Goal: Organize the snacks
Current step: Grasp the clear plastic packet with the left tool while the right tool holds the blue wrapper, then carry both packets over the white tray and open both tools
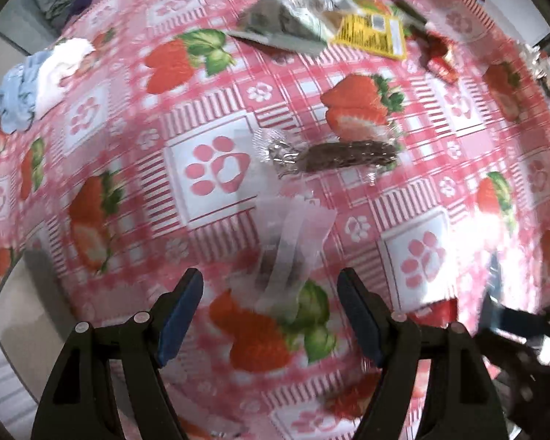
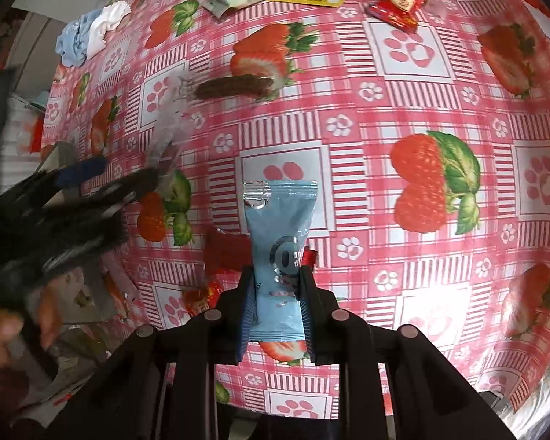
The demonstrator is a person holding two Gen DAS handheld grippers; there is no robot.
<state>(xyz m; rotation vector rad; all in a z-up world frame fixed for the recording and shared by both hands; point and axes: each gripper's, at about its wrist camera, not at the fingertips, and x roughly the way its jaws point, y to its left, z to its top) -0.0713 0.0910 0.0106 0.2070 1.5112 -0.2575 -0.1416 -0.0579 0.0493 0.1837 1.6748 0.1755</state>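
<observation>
The right claw (image 2: 277, 295) is being kept pressed on a light blue snack packet (image 2: 280, 256), which is being pinched at its lower half between the blue pads (image 2: 246, 317) and is standing upright above the bench (image 2: 385, 198), its crimped top edge pointing away from the camera. Just behind the packet, a red wrapper (image 2: 225, 249) is being partly hidden, lying on the strawberry-and-paw tablecloth. The left claw (image 1: 270, 295) is being held spread wide, nothing being pinched between its blue pads (image 1: 181, 315); a clear wrapped snack (image 1: 291, 253), smeared by motion blur, is being seen in the gap ahead of it, and whether it is touching the cloth cannot be told. From the right wrist view that same left claw (image 2: 91, 179) is being shown as a dark blur at the left edge. Farther out, a brown stick in clear wrap (image 1: 333, 156) is lying flat across a printed strawberry, well apart from both claws. At the left edge of the bench a bundle of blue and white cloth (image 1: 36, 80) is being seen. At the far side, a grey-silver pouch (image 1: 286, 24) and a yellow packet (image 1: 374, 35) are lying touching each other, with small red wrapped sweets (image 2: 398, 5) just beside them to the right.
</observation>
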